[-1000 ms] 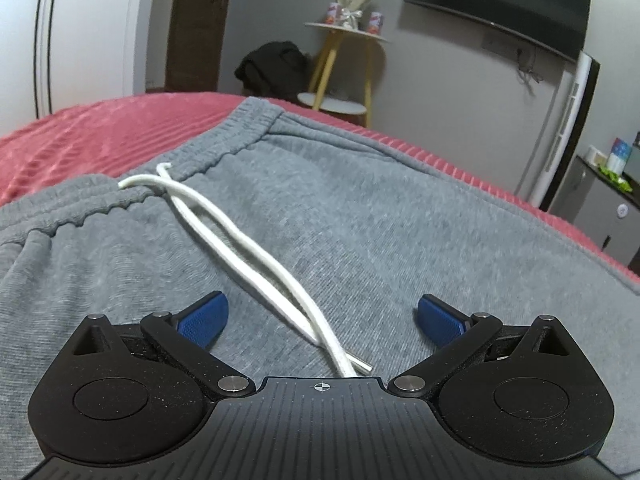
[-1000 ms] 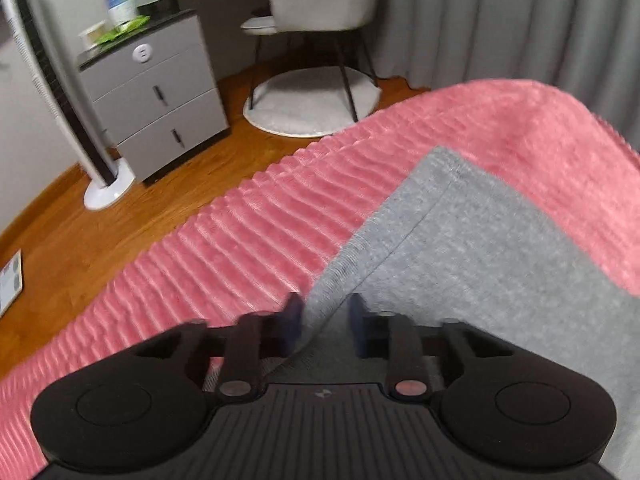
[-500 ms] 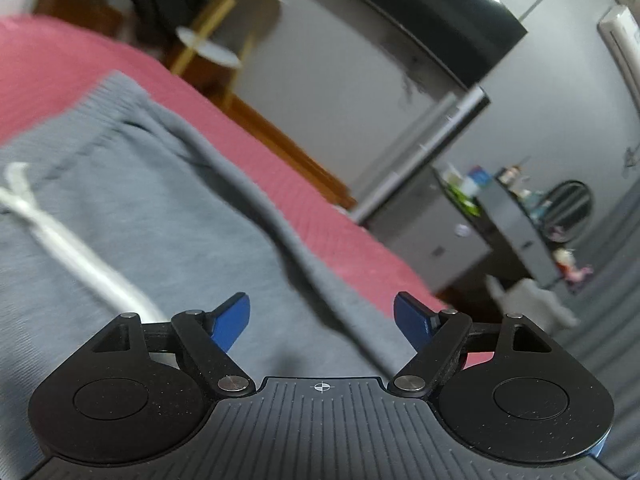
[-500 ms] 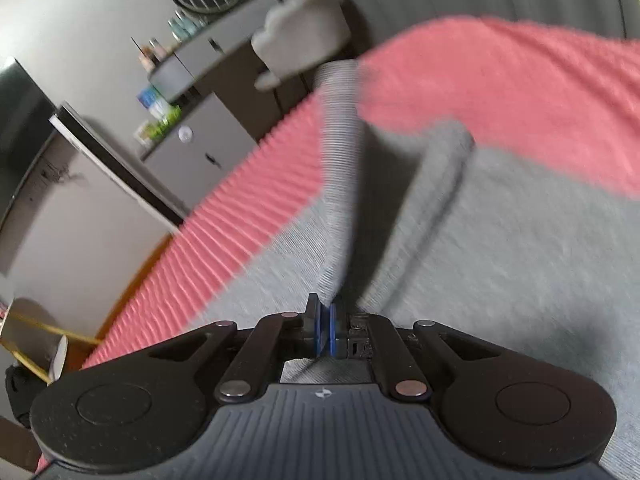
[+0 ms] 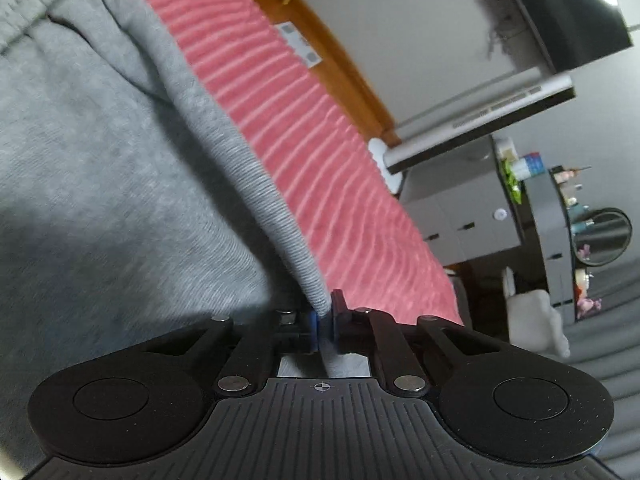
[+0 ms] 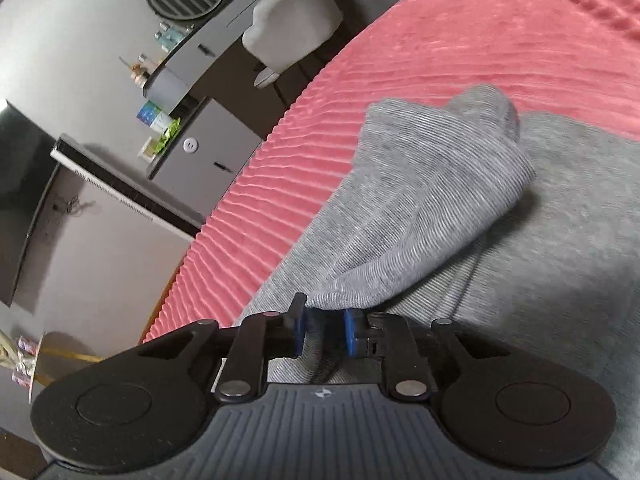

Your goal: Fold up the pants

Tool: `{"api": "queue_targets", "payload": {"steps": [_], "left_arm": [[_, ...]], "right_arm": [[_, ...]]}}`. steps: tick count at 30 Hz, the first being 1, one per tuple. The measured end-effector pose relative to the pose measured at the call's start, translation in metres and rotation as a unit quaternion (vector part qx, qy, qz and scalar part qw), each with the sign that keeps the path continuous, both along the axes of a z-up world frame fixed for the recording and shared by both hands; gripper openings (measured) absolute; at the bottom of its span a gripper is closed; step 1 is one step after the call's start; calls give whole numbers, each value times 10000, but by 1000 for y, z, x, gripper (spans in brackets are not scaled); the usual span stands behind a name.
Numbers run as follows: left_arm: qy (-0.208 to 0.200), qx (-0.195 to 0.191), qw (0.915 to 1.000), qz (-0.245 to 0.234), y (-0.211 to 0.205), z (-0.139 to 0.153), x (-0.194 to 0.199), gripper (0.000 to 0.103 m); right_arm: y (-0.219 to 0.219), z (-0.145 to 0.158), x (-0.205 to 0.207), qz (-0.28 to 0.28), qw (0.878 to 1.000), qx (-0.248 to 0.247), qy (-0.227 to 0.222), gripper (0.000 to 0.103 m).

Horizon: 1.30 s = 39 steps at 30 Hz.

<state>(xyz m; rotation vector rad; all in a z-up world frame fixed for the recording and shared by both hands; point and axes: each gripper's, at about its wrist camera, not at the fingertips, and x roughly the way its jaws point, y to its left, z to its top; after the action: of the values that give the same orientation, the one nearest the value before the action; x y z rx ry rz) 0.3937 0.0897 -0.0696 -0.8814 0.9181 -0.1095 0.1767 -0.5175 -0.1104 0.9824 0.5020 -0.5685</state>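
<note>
Grey sweatpants [image 5: 104,168] lie on a red ribbed bedspread [image 5: 304,128]. My left gripper [image 5: 325,326] is shut on a ribbed grey edge of the pants [image 5: 276,216], which rises taut from the jaws. In the right wrist view the pants [image 6: 560,240] show a ribbed cuff end [image 6: 432,184] folded over onto the grey cloth. My right gripper [image 6: 322,330] has its blue pads slightly apart, with a fold of the cloth lying between them.
The bedspread's edge [image 6: 256,216] drops to a wooden floor [image 5: 344,60]. Beyond it stand a grey drawer cabinet [image 6: 208,152], a white tower fan [image 5: 472,128], a dark desk with a round mirror [image 5: 600,236] and a pale chair [image 6: 292,28].
My left gripper swung right off the drawstring area, closed, and now grips the pants' ribbed edge. My right gripper carried the cuff over onto the cloth and its jaws have parted slightly.
</note>
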Motion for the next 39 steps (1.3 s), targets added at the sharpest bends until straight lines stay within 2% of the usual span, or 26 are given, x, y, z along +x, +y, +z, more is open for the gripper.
{"api": "queue_targets", "payload": {"steps": [4, 8, 10, 13, 16, 18, 20, 22, 23, 24, 26, 27, 29, 32, 33, 34, 36, 39], "left_arm": [[-648, 174, 9974, -270, 10, 49, -43, 7], [-1019, 171, 9922, -703, 27, 107, -134, 7], [-1022, 138, 9915, -790, 37, 123, -182, 7], [-676, 113, 9948, -753, 46, 113, -247, 7], [-53, 80, 9986, -513, 52, 76, -285, 7], [217, 69, 9989, -410, 53, 54, -291, 8], [454, 405, 9978, -260, 47, 39, -286, 10], [452, 624, 9969, -180, 43, 31, -278, 21], [571, 726, 9957, 7, 41, 29, -277, 31], [520, 719, 9960, 128, 42, 29, -276, 45], [503, 564, 9968, 244, 50, 25, -277, 50], [522, 461, 9971, 298, 51, 23, -275, 50], [478, 328, 9978, 332, 57, 18, -276, 45], [623, 153, 9974, 323, 70, 9, -280, 16], [697, 40, 9968, 384, 74, 5, -281, 14], [717, -46, 9964, 440, 73, 0, -285, 10], [675, -181, 9959, 577, 74, 4, -292, 9], [336, -115, 9977, 569, 75, 27, -301, 8]], "right_arm": [[-4, 30, -17, 25, 9996, 19, -276, 5], [1, 77, -78, 50, 9958, -154, -905, 4], [5, 93, -118, 86, 9936, -294, -1089, 4], [17, 101, -179, 170, 9933, -512, -1023, 4], [27, 79, -225, 245, 9965, -547, -580, 5], [25, 50, -240, 124, 9993, -276, -200, 5], [18, 18, -242, 102, 9997, 88, 218, 5], [16, -1, -243, 110, 9988, 129, 461, 10], [15, -6, -242, 94, 9985, 195, 505, 10], [13, -8, -244, 35, 9987, 335, 385, 12], [6, -11, -247, -155, 9985, 524, 48, 23], [3, -13, -249, -211, 9981, 576, -35, 28], [-4, -15, -245, -279, 9972, 668, -157, 28], [-11, -17, -241, -272, 9966, 740, -238, 21], [-12, -17, -237, -246, 9968, 719, -258, 11], [-13, -15, -234, -235, 9972, 675, -237, 7], [-7, -8, -229, -263, 9986, 455, -96, 5], [5, 18, -242, -214, 9996, -75, -180, 5]]}}
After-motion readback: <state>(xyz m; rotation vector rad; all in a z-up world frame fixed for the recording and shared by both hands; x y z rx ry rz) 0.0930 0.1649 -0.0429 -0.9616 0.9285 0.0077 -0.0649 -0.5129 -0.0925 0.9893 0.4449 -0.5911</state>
